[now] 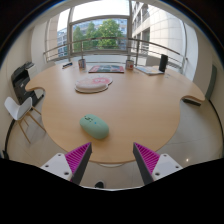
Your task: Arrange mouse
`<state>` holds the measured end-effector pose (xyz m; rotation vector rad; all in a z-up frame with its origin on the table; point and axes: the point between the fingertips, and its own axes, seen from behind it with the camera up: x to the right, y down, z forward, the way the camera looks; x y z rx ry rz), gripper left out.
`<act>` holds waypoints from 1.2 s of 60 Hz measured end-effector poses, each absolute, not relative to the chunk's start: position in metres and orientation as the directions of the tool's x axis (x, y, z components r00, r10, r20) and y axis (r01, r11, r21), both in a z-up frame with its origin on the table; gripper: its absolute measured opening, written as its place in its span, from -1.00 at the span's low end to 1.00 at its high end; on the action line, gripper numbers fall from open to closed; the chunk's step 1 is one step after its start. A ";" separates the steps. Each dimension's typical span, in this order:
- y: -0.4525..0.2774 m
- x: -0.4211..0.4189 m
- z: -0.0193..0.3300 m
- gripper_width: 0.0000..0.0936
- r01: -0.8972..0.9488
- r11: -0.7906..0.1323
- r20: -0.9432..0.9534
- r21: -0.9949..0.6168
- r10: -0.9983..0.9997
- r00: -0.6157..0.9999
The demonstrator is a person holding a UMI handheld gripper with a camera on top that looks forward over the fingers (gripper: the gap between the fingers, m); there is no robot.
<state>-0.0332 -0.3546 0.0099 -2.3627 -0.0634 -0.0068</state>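
The gripper [113, 160] hovers level above the table [130, 105], fingers spread wide, mouse [94, 126] just ahead.

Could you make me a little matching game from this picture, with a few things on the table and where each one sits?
Things:
1. green mouse
2. claw
3. laptop
4. chairs

Places:
A. far end of the table, near the railing
B. just ahead of the claw's fingers
C. beside the table, off to one side
D. nearest, fingers open

Pairs: 1-B, 2-D, 3-A, 4-C
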 end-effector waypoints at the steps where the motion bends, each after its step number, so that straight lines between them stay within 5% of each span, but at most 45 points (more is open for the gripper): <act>1: -0.348 -0.037 0.007 0.83 0.054 -0.710 0.027 -0.702 0.050 0.998; 24: -0.257 -0.068 -0.019 0.78 0.082 -0.691 0.026 -0.718 0.091 0.996; 30: -0.238 -0.065 -0.019 0.56 0.058 -0.682 0.011 -0.729 0.073 0.997; 36: -0.226 -0.066 -0.018 0.11 0.060 -0.665 0.014 -0.744 0.073 0.997; 55: -0.220 -0.064 -0.016 -0.15 -0.027 -0.666 -0.016 -0.746 -0.022 1.000; 62: -0.211 -0.057 0.016 -0.16 -0.052 -0.638 -0.012 -0.768 -0.066 0.998; 72: -0.147 -0.052 0.119 -0.15 -0.051 -0.508 0.007 -0.860 -0.112 0.994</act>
